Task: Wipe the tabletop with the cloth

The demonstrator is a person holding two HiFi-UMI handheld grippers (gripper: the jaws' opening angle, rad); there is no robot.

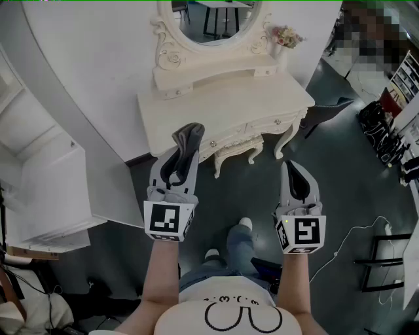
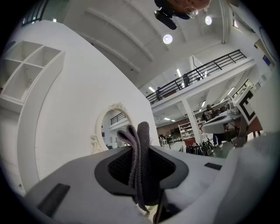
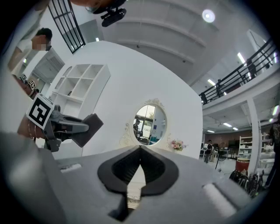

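Observation:
A grey cloth [image 1: 188, 139] sticks up from my left gripper [image 1: 182, 157], which is shut on it, just short of the front edge of the white dressing table [image 1: 196, 108]. In the left gripper view the folded cloth [image 2: 139, 162] stands pinched between the jaws, with the oval mirror [image 2: 113, 129] behind it. My right gripper [image 1: 296, 173] is held over the dark floor to the right of the table's legs; its jaws meet at the tips with nothing between them [image 3: 140, 151]. The tabletop looks bare apart from a small flower pot [image 1: 283, 38] at its back right.
An oval mirror [image 1: 219, 19] stands on the table against the white curved wall. White shelving [image 1: 39, 190] is at the left. A dark chair [image 1: 330, 111], bags [image 1: 380, 131] and a black stand [image 1: 386, 262] sit on the floor at the right. My legs and feet [image 1: 229, 245] are below.

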